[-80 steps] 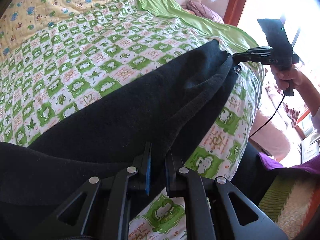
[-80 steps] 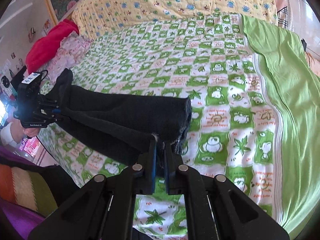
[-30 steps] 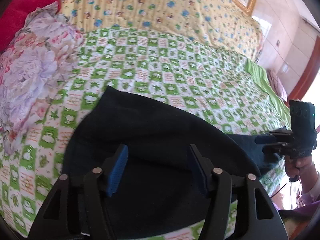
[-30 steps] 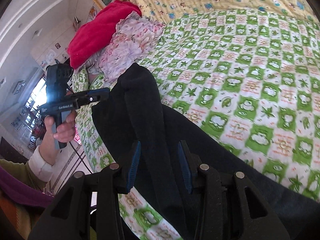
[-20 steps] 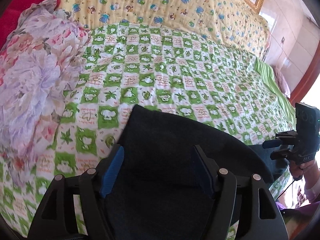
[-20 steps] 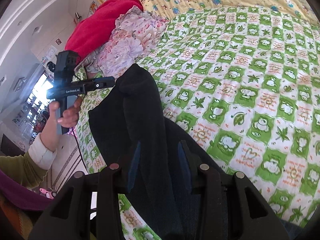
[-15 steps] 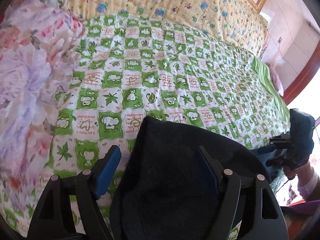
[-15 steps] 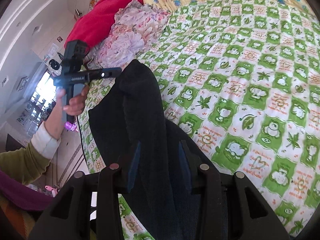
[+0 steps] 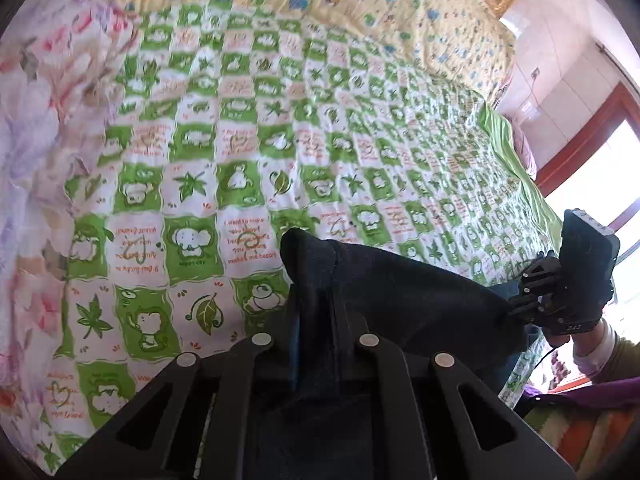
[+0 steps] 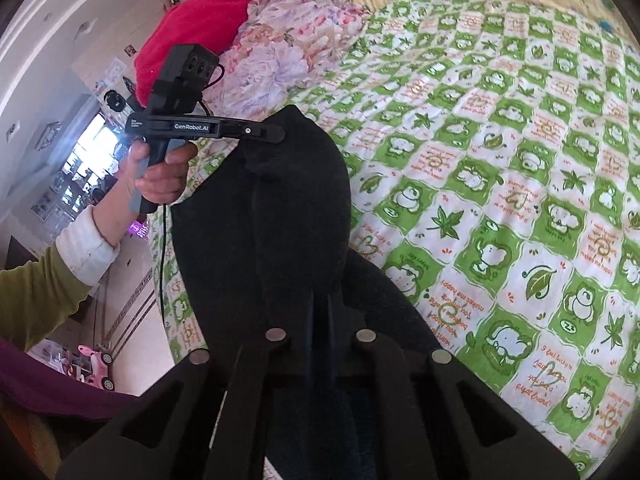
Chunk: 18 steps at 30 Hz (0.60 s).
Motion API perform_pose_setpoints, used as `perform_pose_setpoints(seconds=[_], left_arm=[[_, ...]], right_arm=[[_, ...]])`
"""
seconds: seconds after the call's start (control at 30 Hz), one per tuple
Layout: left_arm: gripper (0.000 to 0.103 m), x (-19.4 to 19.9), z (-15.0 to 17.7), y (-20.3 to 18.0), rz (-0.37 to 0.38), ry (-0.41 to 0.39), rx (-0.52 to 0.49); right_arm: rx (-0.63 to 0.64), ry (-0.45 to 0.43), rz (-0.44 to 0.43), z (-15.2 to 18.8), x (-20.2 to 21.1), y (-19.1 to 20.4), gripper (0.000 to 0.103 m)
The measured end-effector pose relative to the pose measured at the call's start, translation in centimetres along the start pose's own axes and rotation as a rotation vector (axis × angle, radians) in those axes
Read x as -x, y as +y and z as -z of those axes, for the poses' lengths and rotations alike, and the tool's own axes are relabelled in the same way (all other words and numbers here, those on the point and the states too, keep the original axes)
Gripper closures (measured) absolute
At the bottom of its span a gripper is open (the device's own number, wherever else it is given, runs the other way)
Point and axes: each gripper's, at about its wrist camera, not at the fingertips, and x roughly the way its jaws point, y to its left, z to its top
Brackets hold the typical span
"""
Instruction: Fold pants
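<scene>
Both grippers, left gripper and right gripper, are clenching the black pants, lifting one edge for folding.

- Left gripper, jaws wide apart 0.5 s ago, now clamped on pants fold.
- Right gripper, jaws apart 0.5 s ago, now pinched on pants too.
- Pants edge, flat on quilt before, now bunched and raised above it.
</scene>
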Motion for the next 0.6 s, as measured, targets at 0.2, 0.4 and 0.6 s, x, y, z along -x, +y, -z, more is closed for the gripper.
perform_pose_setpoints(seconds=[0.2, 0.4, 0.6], left_arm=[[0.095, 4.2, 1.7, -2.4, -0.044, -0.117, -0.032], [0.095, 8.3, 5.8, -4.3, -0.068, -0.289, -0.044], [0.095, 9.0, 10.5, -3.9, -0.084, -0.369, 0.040]], right_arm=[[0.106, -0.075, 0.006, 0.6, 2.4, 3.8, 0.097], [0.201, -0.079, -0.008, 2.4, 2.1, 7.3, 0.097], [0.247, -0.037, -0.001, 4.7, 0.1, 9.1, 0.097]])
